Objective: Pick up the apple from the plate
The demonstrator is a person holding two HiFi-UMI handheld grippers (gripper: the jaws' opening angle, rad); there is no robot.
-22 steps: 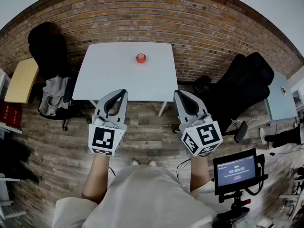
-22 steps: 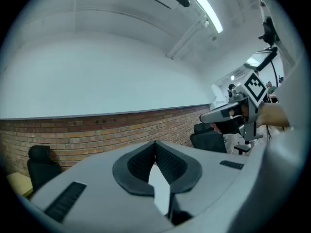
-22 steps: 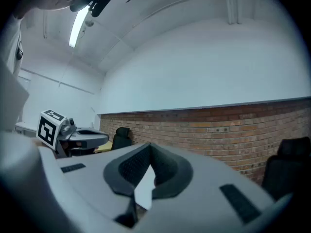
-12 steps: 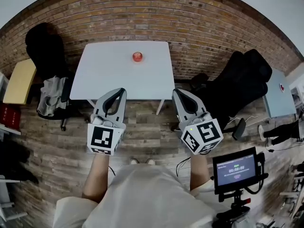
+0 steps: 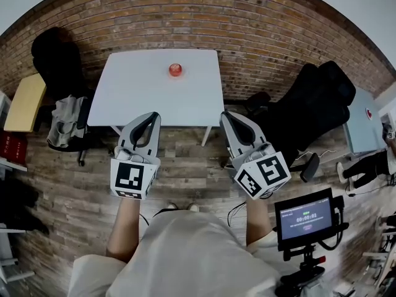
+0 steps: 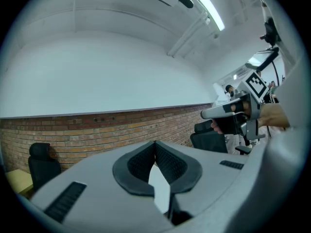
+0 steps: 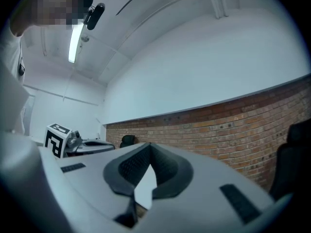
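A red apple (image 5: 176, 69) sits on a small plate (image 5: 176, 75) near the far edge of a white table (image 5: 136, 98) in the head view. My left gripper (image 5: 151, 116) and my right gripper (image 5: 226, 115) are held level over the wooden floor, short of the table's near edge and far from the apple. Both are shut with nothing between the jaws. In the left gripper view its jaws (image 6: 155, 142) meet at the tips. The right gripper view shows the same (image 7: 148, 145). Neither gripper view shows the apple.
A black office chair (image 5: 312, 113) stands right of the table, another dark chair (image 5: 55, 57) and a chair with grey clothing (image 5: 65, 125) to its left. A yellow-topped stand (image 5: 25, 103) is far left. A monitor on a stand (image 5: 306, 218) is at lower right. A brick wall (image 5: 204, 17) lies behind.
The view has shifted slightly: the table and apple sit a little higher and further left in the head view. Both grippers stay shut and keep about the same pose.
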